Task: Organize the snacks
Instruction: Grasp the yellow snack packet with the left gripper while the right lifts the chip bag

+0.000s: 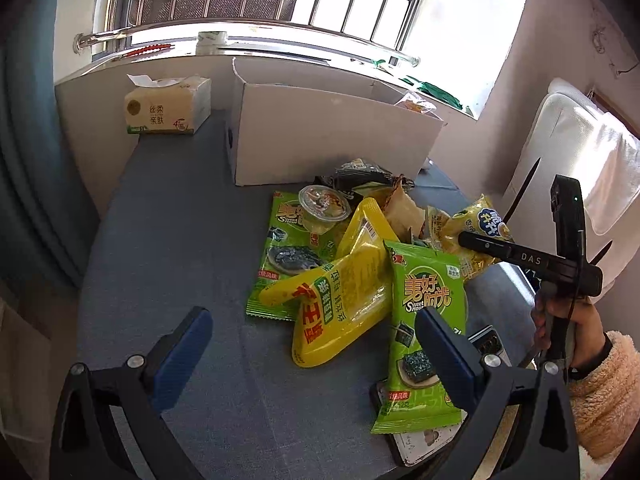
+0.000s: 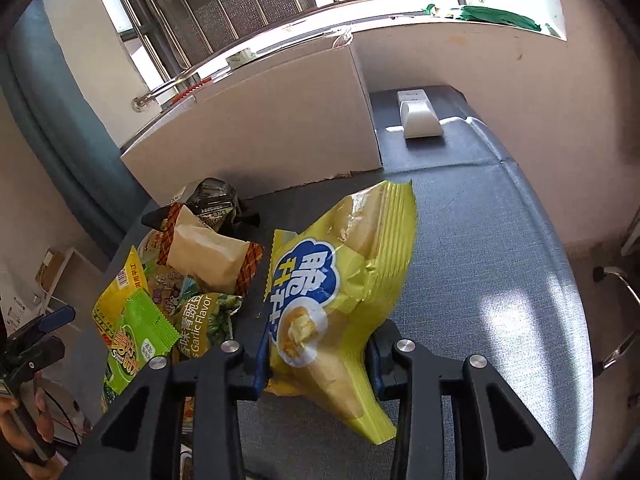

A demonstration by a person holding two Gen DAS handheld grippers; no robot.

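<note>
A pile of snack packets lies on the grey-blue table (image 1: pixel 180 240): two green seaweed packets (image 1: pixel 426 320), a yellow packet (image 1: pixel 344 284), a clear jelly cup (image 1: pixel 322 206) and a beige wrapped cake (image 2: pixel 208 256). My right gripper (image 2: pixel 318 364) is shut on a yellow-green chip bag (image 2: pixel 344 276) and holds it above the table; the bag also shows in the left wrist view (image 1: pixel 476 232). My left gripper (image 1: pixel 312 344) is open and empty, low over the table in front of the pile. A white cardboard box (image 1: pixel 332 132) stands behind the pile.
A tissue pack (image 1: pixel 168 106) sits at the back left by the wall. A phone (image 1: pixel 424 440) lies under the near green packet. A small white box (image 2: pixel 420 118) stands at the table's far end. A white chair (image 1: pixel 580 168) is on the right.
</note>
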